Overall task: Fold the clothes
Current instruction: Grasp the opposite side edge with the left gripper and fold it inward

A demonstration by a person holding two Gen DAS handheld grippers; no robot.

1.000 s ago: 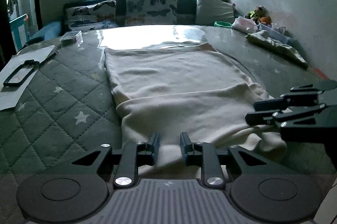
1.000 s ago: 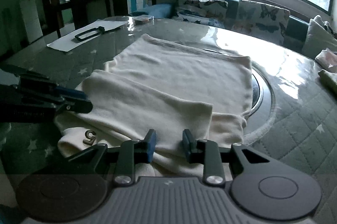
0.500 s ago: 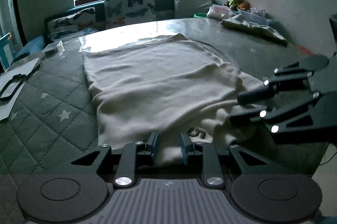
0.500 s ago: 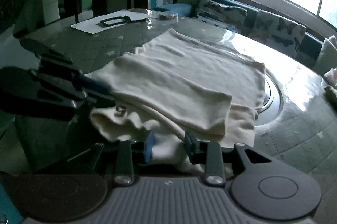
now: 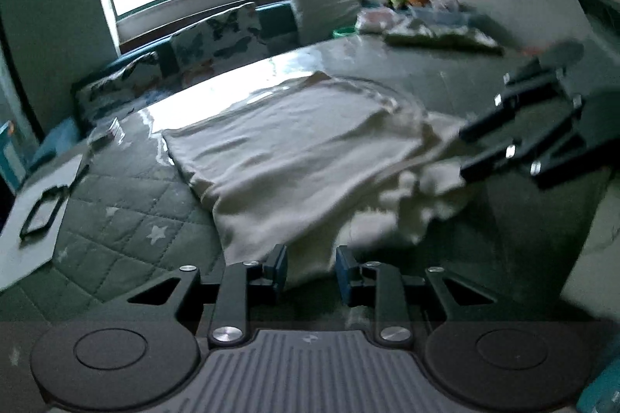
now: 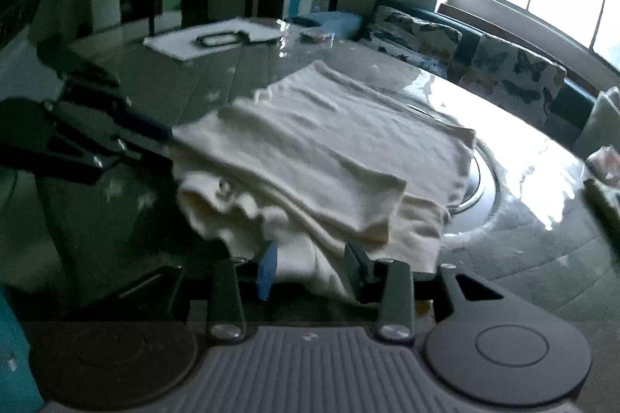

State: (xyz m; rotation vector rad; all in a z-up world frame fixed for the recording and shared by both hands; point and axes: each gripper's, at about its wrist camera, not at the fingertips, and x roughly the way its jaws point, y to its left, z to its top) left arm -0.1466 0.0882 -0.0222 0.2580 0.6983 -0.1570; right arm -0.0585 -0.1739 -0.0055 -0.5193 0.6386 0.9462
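Both hand-held grippers, left [image 5: 310,267] and right [image 6: 312,271], are opening with the cream garment's [image 5: 294,157] near hem between their jaws at the bench's [image 5: 128,219] near edge; next, I judge, regrip for another fold.

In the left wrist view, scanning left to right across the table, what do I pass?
White sheet of paper with a black frame lying on it → cream garment → right gripper, jaws opening at the garment's bunched edge.
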